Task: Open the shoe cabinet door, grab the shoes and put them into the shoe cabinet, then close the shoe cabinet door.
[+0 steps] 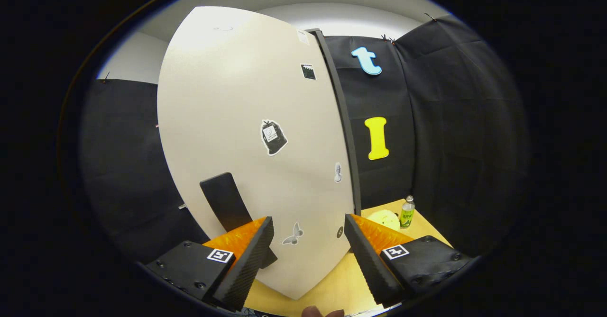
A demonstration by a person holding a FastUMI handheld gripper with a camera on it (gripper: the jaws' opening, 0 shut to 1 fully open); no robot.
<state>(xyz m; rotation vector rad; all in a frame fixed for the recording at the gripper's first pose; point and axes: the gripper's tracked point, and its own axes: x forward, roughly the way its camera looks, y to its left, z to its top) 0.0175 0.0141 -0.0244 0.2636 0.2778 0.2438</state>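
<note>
— So, which step?
— Door work, I'd judge: the gripper (308, 241) has its fingers apart, empty, facing the cabinet door (256, 132). The handle (226, 202) sits just ahead of the left finger.
— Next?
— Probably shift left and bracket the handle.
— Count?
— One door, one handle, one bottle (407, 212) on the table (332, 284); no shoes visible.

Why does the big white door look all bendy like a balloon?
Gripper view: the fisheye lens bows the flat cabinet door outward; soft glare whitens its top; the open gripper and the black handle look sharp, not blurred.
</note>
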